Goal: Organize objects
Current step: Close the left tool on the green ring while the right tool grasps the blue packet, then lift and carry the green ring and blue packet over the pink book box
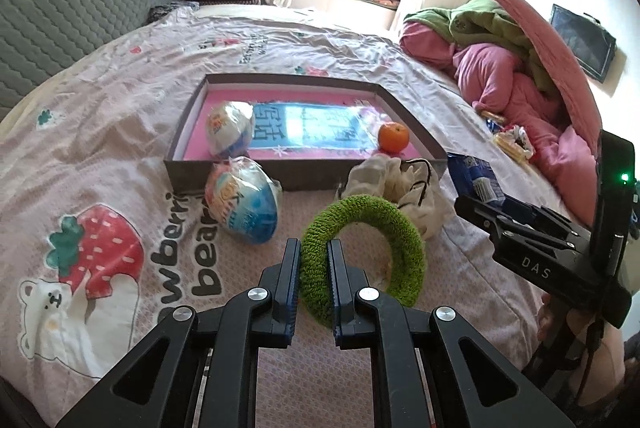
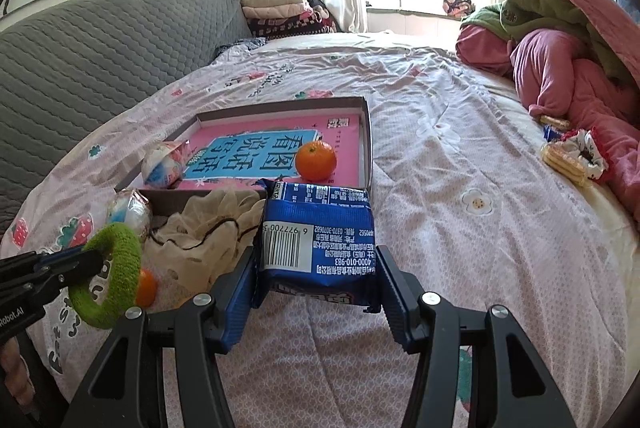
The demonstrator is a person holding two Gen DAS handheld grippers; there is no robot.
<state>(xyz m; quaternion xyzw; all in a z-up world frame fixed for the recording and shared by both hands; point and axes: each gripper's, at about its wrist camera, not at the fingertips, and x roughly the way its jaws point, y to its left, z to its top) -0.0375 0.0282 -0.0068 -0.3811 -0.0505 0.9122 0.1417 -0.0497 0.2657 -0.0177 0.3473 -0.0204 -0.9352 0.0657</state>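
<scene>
My left gripper [image 1: 314, 248] is shut on a green knitted ring [image 1: 400, 228], held just above the bed. The right wrist view shows the same gripper [image 2: 92, 260] and ring [image 2: 120, 268] at the lower left. My right gripper [image 2: 316, 256] is shut on a blue snack packet [image 2: 320, 224]. A shallow grey box [image 1: 304, 175] lies ahead on the bedspread, lined with a pink book. In the box are an orange [image 1: 394, 136] and a wrapped ball [image 1: 230, 127]. A second wrapped ball [image 1: 244, 203] and a cream cloth bag [image 1: 404, 179] lie in front of the box.
A second orange [image 2: 146, 286] sits on the bed behind the ring. Pink and green bedding [image 1: 500, 67] is piled at the right, with biscuit packs [image 2: 564, 155] beside it. A grey quilted headboard [image 1: 72, 7] runs along the left.
</scene>
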